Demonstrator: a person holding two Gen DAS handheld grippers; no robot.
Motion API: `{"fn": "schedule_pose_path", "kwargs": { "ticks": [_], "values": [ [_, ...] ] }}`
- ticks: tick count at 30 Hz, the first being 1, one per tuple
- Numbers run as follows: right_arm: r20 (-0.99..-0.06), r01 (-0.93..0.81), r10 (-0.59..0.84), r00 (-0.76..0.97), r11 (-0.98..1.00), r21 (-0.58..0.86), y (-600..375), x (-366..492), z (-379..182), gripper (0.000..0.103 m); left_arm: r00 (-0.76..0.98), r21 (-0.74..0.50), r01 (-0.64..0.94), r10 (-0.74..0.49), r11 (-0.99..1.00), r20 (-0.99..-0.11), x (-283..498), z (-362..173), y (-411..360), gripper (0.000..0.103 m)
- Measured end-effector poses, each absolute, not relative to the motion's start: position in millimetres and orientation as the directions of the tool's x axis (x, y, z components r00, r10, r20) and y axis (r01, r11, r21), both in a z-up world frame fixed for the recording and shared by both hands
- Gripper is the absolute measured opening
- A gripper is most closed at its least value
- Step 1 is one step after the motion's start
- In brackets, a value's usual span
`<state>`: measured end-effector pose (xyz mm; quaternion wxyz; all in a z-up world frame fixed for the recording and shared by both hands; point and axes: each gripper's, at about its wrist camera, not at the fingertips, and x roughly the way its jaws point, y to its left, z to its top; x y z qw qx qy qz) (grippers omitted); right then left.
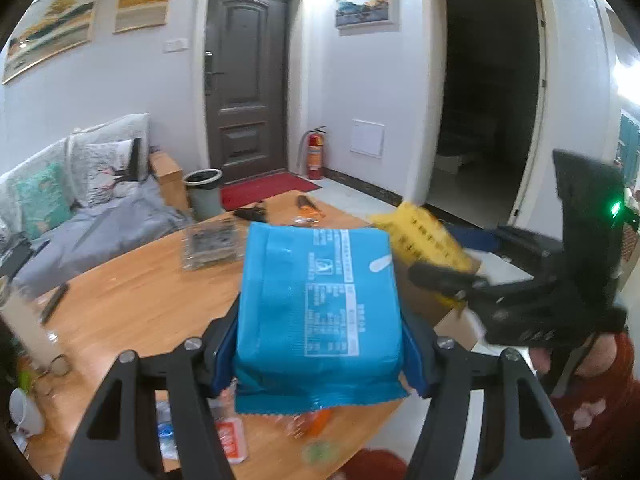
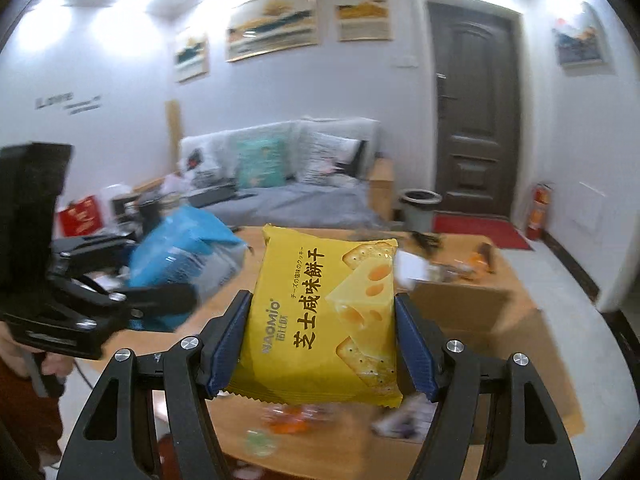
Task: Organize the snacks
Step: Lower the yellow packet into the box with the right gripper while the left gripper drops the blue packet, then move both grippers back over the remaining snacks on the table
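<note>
2 snack packs, 1 per gripper, both held up above the table point(image 1: 132, 300). Blue pack point(image 1: 316, 312) clamped by its sides in left gripper point(image 1: 320, 356), crimped end toward cam, long axis running fwd. Yellow pack point(image 2: 324, 320) pinched in right gripper point(image 2: 320, 344), upright, print sideways. 1 cardboard box point(image 2: 460, 304) below right gripper.

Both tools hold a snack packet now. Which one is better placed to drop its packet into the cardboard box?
Probably the right tool: its yellow cheese cracker packet hangs near the open cardboard box. The left tool, holding the blue packet, is farther.
</note>
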<state>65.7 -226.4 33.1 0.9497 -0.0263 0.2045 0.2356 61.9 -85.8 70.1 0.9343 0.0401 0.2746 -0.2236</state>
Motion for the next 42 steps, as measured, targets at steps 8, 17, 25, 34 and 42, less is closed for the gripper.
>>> {"fn": "schedule_pose_path", "kwargs": {
  "ticks": [8, 17, 25, 34, 42],
  "values": [
    [-0.504, -0.31, 0.296, 0.811, 0.949, 0.057, -298, 106, -5, 0.067, 0.665, -0.046, 0.538, -0.457, 0.842, -0.591, 109, 57, -176, 0.063],
    [-0.578, -0.331, 0.295, 0.761, 0.943, 0.046, -307, 144, -46, 0.067, 0.582, -0.032, 0.571, -0.433, 0.82, -0.689, 137, 22, -229, 0.063],
    [-0.615, -0.332, 0.277, 0.739, 0.943, 0.027, -311, 149, -64, 0.073, 0.547, -0.075, 0.556, -0.433, 0.828, -0.716, 154, 10, -226, 0.066],
    [-0.612, -0.347, 0.312, 0.727, 0.936, 0.065, -318, 133, -61, 0.073, 0.573, -0.046, 0.544, -0.411, 0.838, -0.709, 147, 17, -209, 0.067],
    [-0.599, -0.368, 0.326, 0.731, 0.928, 0.057, -305, 119, -45, 0.073, 0.62, -0.055, 0.505, -0.406, 0.861, -0.671, 129, 36, -171, 0.071]
  ]
}}
